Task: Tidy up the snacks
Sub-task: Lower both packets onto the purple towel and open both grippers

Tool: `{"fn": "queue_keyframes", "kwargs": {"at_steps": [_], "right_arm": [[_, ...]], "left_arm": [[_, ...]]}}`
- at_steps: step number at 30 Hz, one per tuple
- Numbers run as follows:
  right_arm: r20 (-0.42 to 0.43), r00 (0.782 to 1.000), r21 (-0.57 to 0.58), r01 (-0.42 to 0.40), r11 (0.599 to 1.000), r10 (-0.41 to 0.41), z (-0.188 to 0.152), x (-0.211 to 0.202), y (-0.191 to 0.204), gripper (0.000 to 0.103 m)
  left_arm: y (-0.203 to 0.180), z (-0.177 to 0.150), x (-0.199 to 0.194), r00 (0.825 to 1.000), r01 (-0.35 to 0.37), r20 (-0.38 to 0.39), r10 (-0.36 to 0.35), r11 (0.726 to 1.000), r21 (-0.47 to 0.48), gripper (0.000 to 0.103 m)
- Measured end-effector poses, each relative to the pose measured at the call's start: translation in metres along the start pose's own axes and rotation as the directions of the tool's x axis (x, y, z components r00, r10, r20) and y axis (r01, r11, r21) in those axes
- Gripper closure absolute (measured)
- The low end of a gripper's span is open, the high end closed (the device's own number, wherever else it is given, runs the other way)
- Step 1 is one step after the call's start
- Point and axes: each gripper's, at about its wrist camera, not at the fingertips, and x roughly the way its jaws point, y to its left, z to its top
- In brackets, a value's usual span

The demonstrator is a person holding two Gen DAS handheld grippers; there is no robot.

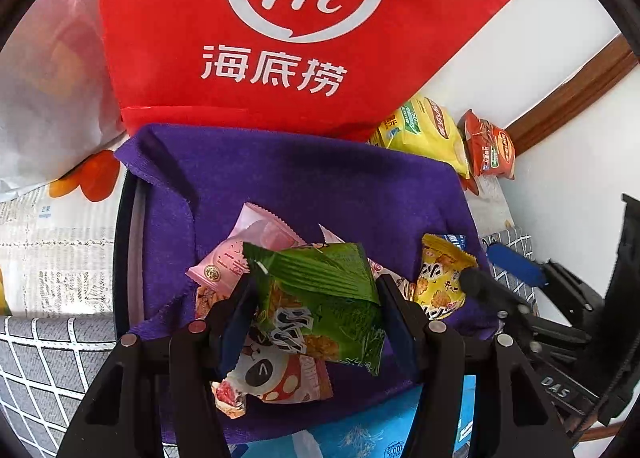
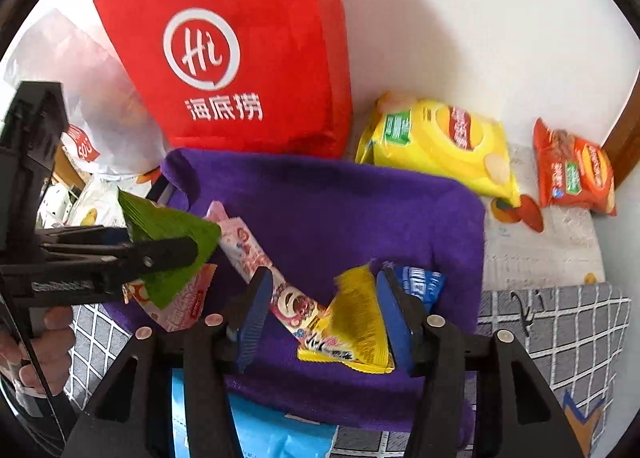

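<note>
While my left gripper (image 1: pixel 316 310) is clamped on the green snack packet (image 1: pixel 320 298), both pads pressing its sides and lifting it over the pile, my right gripper (image 2: pixel 326 314) stands partly open around the yellow snack packet (image 2: pixel 352 326): its right pad lies against the wrapper, the left pad stands clear, so I judge nothing is gripped there. That yellow packet rests on the purple cloth (image 2: pixel 340 201), partly over a pink strawberry packet (image 2: pixel 256 258) and beside a blue packet (image 2: pixel 424 282). Under the green one lie a panda packet (image 1: pixel 276 378) and a pale pink packet (image 1: pixel 240 254). Beyond the cloth stands the red bag (image 2: pixel 240 57), with a yellow chip bag (image 2: pixel 440 141) and an orange chip bag (image 2: pixel 576 173) against the wall. My risks: the slick green wrapper could slip from a pinch so near its crumpled edge, and closing my right gripper carelessly could catch the strawberry packet underneath or drag the cloth along.
</note>
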Motion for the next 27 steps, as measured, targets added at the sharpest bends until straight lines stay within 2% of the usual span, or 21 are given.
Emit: {"fn": "queue_keyframes", "kwargs": {"at_steps": [9, 17, 21, 24, 27], "right_arm": [[0.082, 0.996, 0.026, 0.017, 0.999, -0.020, 0.005, -0.023, -0.006, 0.047], [0.135, 0.990, 0.102, 0.023, 0.994, -0.037, 0.008, -0.035, -0.021, 0.047], [0.141, 0.987, 0.125, 0.059, 0.990, -0.077, 0.009, -0.037, -0.025, 0.047], [0.132, 0.988, 0.141, 0.058, 0.988, -0.077, 0.009, -0.038, -0.029, 0.047], [0.131, 0.988, 0.157, 0.061, 0.986, -0.082, 0.009, -0.037, -0.031, 0.040]], "left_arm": [[-0.002, -0.001, 0.001, 1.000, -0.004, -0.007, 0.004, 1.000, 0.011, 0.044], [-0.007, -0.004, 0.004, 1.000, -0.016, -0.010, 0.016, 1.000, 0.022, 0.044], [-0.010, -0.005, 0.002, 1.000, -0.020, -0.001, 0.020, 0.999, 0.034, 0.044], [-0.011, -0.006, 0.002, 1.000, -0.023, 0.001, 0.023, 0.999, 0.035, 0.044], [-0.010, -0.007, 0.003, 0.999, -0.034, 0.004, 0.034, 0.999, 0.032, 0.044]]}}
